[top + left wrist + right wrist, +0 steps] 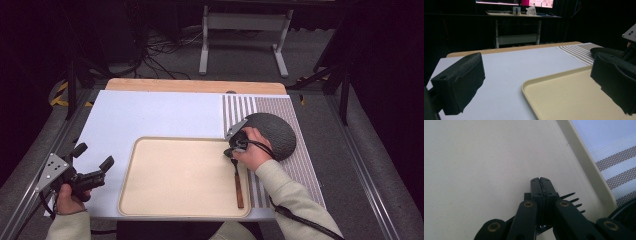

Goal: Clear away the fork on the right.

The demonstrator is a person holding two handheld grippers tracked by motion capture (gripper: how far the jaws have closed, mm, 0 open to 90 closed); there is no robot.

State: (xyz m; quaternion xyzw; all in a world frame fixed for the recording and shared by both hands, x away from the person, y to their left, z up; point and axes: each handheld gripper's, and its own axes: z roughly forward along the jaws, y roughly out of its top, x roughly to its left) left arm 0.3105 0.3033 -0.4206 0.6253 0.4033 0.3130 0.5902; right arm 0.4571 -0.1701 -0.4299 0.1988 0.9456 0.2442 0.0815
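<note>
Resting in the tray (165, 175), the fork (237, 176) is pinched by the clenched right gripper (233, 151); left gripper (93, 159) released.

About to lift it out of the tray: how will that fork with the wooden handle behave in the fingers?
The fork looks stiff, with dark metal tines and a wooden handle, so it should not flop. It lies flat in the beige tray, so rolling seems unlikely. The right gripper is shut near the tine end, with the long handle trailing, so it may pivot or droop when raised.
</note>
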